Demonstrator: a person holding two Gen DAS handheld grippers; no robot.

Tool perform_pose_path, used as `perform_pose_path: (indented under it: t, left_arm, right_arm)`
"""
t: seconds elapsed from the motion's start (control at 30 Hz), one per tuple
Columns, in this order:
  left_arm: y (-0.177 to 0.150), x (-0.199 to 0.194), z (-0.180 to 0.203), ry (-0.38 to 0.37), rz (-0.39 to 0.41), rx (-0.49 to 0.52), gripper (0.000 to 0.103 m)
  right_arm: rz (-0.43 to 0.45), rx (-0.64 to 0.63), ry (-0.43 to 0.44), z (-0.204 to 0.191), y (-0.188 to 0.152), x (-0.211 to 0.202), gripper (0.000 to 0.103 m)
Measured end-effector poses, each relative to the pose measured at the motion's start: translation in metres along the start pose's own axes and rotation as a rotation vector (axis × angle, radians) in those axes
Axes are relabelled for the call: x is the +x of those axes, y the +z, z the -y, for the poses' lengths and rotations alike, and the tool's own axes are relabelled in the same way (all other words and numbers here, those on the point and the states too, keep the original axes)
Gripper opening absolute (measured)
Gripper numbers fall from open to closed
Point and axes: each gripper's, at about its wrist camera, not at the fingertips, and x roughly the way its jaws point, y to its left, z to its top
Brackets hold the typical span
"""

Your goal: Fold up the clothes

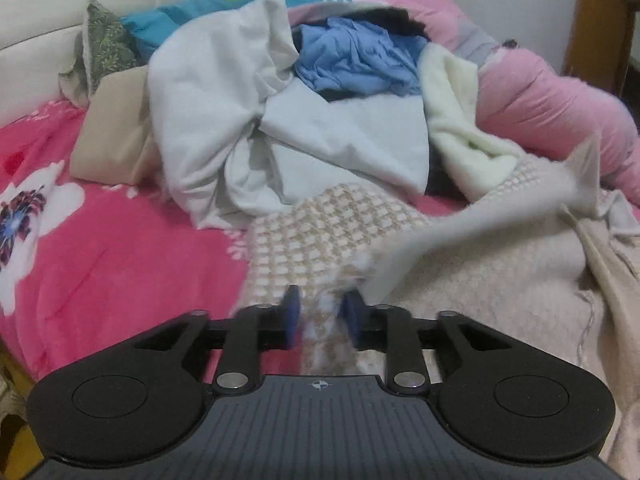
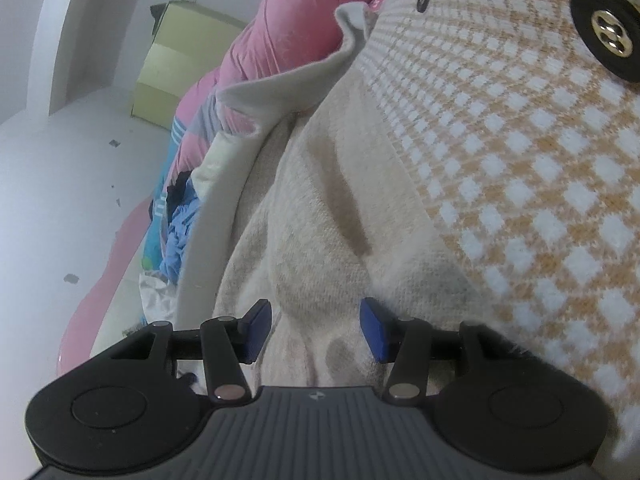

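The left gripper (image 1: 319, 312) sat low over the bed, its jaws narrowed around the blurred edge of the checked knit garment (image 1: 332, 224), which spread ahead and to the right of them. Left of the jaws the pink floral bedspread (image 1: 100, 248) lay bare, giving open room. Beyond them one heap of clothes (image 1: 280, 120) was piled, a blue piece (image 1: 356, 60) on top.

The right gripper (image 2: 316, 328), tilted sideways, had its jaws fairly wide with the garment's plain beige cloth (image 2: 320, 240) bulging between them; whether they pinched it could not be told. Two dark buttons (image 2: 608, 36) showed on the checked part, up and right.
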Motion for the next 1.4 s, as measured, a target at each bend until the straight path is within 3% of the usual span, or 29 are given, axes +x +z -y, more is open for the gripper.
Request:
perform_pose_path:
  t: [0.07, 0.17, 0.27, 0.33, 0.4, 0.5, 0.6, 0.73, 0.9, 0.97, 1.03, 1.1, 1.13, 1.2, 1.33, 1.4]
  left_arm:
    - [0.002, -0.010, -0.006, 0.011, 0.030, -0.031, 0.043]
    - [0.012, -0.018, -0.014, 0.051, 0.061, -0.067, 0.043]
    - [0.022, -0.028, -0.021, 0.160, 0.135, -0.085, 0.043]
    - [0.026, -0.034, -0.026, 0.162, 0.163, -0.107, 0.043]
    - [0.030, -0.038, -0.029, 0.142, 0.183, -0.119, 0.043]
    - [0.028, -0.041, -0.007, 0.069, 0.195, -0.056, 0.043]
    - [0.022, -0.041, 0.027, -0.038, 0.194, 0.014, 0.044]
    - [0.009, -0.044, 0.082, -0.240, 0.160, 0.134, 0.046]
    - [-0.024, -0.050, 0.146, -0.496, 0.014, 0.323, 0.048]
    - [-0.037, -0.054, 0.164, -0.560, -0.028, 0.371, 0.048]
    - [-0.046, -0.057, 0.178, -0.583, -0.042, 0.420, 0.048]
    - [-0.053, -0.058, 0.187, -0.591, -0.041, 0.465, 0.048]
    - [-0.055, -0.058, 0.189, -0.596, -0.040, 0.481, 0.048]
    - [-0.058, -0.057, 0.194, -0.601, -0.040, 0.509, 0.048]
    - [-0.064, -0.055, 0.203, -0.587, -0.059, 0.533, 0.048]
    - [-0.067, -0.053, 0.206, -0.582, -0.073, 0.540, 0.048]
  right_arm:
    - [-0.007, -0.005, 0.001, -0.001, 0.001, 0.000, 0.051]
    - [-0.014, -0.014, 0.000, -0.003, 0.001, 0.001, 0.051]
    - [-0.022, -0.029, -0.001, -0.005, 0.002, 0.002, 0.052]
    - [-0.029, -0.068, -0.017, -0.013, 0.001, 0.000, 0.053]
    - [-0.032, -0.199, -0.071, -0.032, -0.001, -0.006, 0.053]
    - [0.018, -0.443, -0.194, -0.064, -0.010, -0.024, 0.054]
    - [0.122, -0.662, -0.346, -0.088, -0.019, -0.046, 0.055]
    - [0.105, -0.794, -0.524, -0.076, -0.031, -0.041, 0.055]
    - [0.078, -0.931, -0.726, -0.059, -0.043, -0.032, 0.056]
    - [0.100, -0.919, -0.733, -0.056, -0.042, -0.030, 0.057]
    - [0.129, -0.879, -0.721, -0.056, -0.035, -0.033, 0.045]
    - [0.161, -0.809, -0.686, -0.056, -0.026, -0.045, 0.022]
    - [0.176, -0.768, -0.664, -0.055, -0.021, -0.053, 0.018]
    - [0.204, -0.689, -0.610, -0.055, -0.012, -0.070, 0.014]
    - [0.233, -0.434, -0.358, -0.042, 0.017, -0.106, 0.013]
    - [0.252, -0.350, -0.319, -0.027, 0.028, -0.115, 0.010]
